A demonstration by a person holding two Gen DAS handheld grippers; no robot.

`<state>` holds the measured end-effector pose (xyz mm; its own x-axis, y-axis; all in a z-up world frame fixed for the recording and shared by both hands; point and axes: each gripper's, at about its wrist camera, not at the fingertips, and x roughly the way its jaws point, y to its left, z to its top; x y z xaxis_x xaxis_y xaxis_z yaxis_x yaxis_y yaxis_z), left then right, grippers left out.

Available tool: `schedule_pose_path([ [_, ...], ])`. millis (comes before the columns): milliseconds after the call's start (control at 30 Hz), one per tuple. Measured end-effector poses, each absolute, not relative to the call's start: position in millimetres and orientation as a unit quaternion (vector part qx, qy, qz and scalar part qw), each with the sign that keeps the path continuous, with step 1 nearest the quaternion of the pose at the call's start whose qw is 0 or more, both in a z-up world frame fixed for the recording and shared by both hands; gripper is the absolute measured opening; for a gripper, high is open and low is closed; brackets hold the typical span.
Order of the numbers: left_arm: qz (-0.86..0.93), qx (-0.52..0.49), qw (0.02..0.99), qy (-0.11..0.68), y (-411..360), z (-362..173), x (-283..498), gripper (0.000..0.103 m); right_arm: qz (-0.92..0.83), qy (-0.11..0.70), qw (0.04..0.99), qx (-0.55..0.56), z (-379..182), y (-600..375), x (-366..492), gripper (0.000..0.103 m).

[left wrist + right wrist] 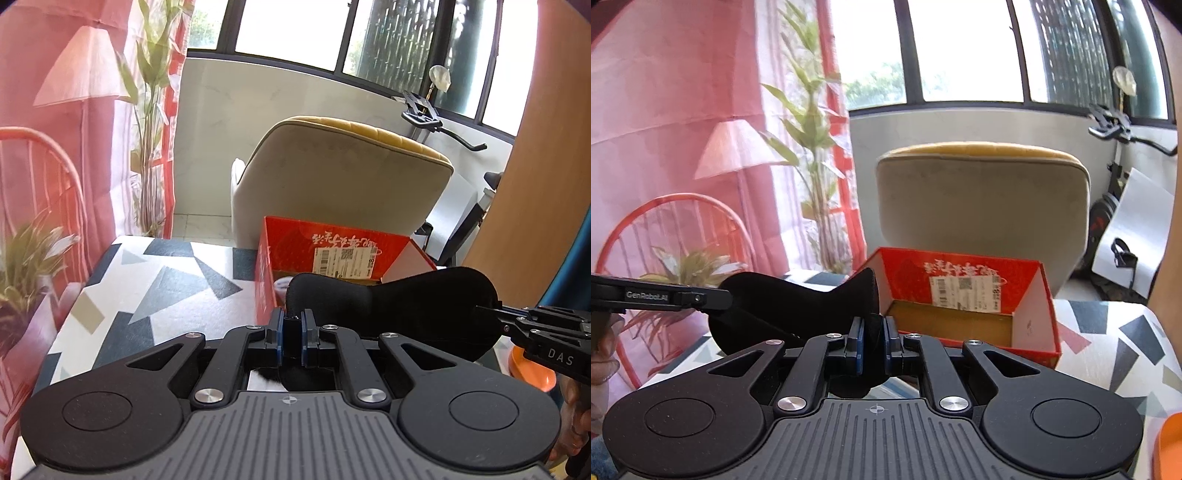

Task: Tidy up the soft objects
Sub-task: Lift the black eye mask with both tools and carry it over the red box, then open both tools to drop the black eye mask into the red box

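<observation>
- Soft black sleep mask [391, 306], padded and hourglass-shaped, held up in front of the open red cardboard box [334, 251]
- Left gripper [292, 325] clamped tight on 1 end, right gripper [872, 332] pinching the other
- Matte geometric-print tablecloth [147, 280] underneath

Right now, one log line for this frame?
left gripper: shut on eye mask | right gripper: shut on eye mask | mask: held above table, before open red box
</observation>
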<state>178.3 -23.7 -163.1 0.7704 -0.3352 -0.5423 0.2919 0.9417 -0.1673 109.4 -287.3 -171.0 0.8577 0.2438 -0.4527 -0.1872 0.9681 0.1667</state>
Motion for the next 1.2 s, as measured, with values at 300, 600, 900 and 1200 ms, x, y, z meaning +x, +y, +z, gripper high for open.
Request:
schedule_pose_path([
  [300,-0.195,-0.035,0.935,0.295,-58,-139,236,0.010,0.089,0.254,0.960,0.074,-150,-325,163,0.009],
  [600,-0.203,-0.038,0.932,0.299,-77,-135,283,0.010,0.082,0.265,0.955,0.106,-140,-360,215,0.009],
  [900,-0.185,-0.019,0.917,0.353,-103,-173,349,0.010,0.059,0.311,0.946,0.072,-172,-364,294,0.009],
  [1200,-0.175,0.051,0.888,0.423,-141,-227,412,0.010,0.038,0.409,0.911,0.035,-232,-351,377,0.009],
])
